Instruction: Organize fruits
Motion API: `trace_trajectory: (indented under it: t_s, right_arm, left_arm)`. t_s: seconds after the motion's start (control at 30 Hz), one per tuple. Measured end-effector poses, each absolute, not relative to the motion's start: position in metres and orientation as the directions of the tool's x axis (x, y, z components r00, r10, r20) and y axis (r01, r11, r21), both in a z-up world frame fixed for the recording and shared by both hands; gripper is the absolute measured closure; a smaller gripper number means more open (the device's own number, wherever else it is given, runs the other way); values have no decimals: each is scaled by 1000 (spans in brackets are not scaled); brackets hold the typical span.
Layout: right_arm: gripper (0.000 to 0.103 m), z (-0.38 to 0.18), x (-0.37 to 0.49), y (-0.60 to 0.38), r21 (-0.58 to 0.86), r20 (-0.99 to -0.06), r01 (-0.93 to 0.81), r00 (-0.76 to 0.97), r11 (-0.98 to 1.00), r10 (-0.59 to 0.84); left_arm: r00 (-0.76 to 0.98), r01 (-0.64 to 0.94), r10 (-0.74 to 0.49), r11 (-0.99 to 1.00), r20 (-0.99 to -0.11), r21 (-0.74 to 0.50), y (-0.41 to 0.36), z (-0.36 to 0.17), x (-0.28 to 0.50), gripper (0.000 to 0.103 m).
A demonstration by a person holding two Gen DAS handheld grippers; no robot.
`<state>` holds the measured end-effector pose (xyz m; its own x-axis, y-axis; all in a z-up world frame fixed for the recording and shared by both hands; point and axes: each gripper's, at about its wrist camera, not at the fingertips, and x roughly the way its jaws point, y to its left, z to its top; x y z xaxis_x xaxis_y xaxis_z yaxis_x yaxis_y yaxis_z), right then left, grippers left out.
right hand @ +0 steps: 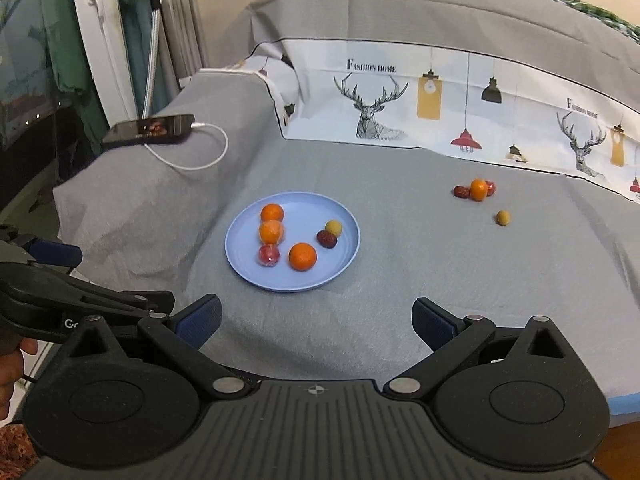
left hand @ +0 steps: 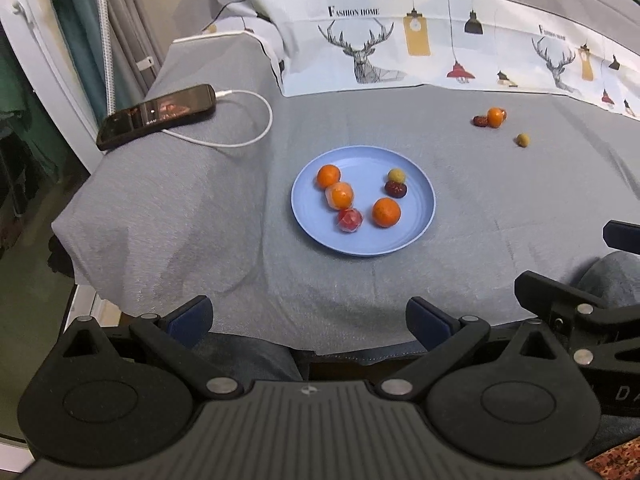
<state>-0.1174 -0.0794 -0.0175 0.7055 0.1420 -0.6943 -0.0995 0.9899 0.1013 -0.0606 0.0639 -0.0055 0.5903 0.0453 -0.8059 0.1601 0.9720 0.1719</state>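
A blue plate (left hand: 400,248) (right hand: 248,256) lies on the grey cloth. It holds three oranges, one (left hand: 386,212) at the front, a red wrapped fruit (left hand: 350,220), a dark red date (left hand: 396,189) and a yellow-green fruit (left hand: 396,175). Off the plate at the far right lie an orange (left hand: 495,117) (right hand: 479,189), a date (right hand: 461,191), a small red fruit (right hand: 490,188) and a lone yellow-green fruit (left hand: 523,139) (right hand: 503,217). My left gripper (left hand: 310,318) is open and empty, well short of the plate. My right gripper (right hand: 316,320) is also wide open and empty, near the front edge.
A black phone (left hand: 160,114) on a white cable (left hand: 256,136) rests on the raised, cloth-covered ledge at the left. A deer-print sheet (left hand: 400,48) rises behind. The cloth's front edge drops off just below the grippers, over the person's grey-trousered knees. A hand (right hand: 12,360) shows at the left.
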Motion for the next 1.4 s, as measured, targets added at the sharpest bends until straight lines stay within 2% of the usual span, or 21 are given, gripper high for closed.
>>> trace_trajectory:
  t_s: [0.57,1.4]
  right_arm:
    - [2,-9,-134,-77,96,-659,-109,738,989,145]
    - [2,-36,-103,-86,153,-725,-86,667,984,171]
  left_arm:
    - [611,160,52,969,-790,187,66,1,-72,0]
    - [539,194,64,961,-840,197,55,-23,-36,0]
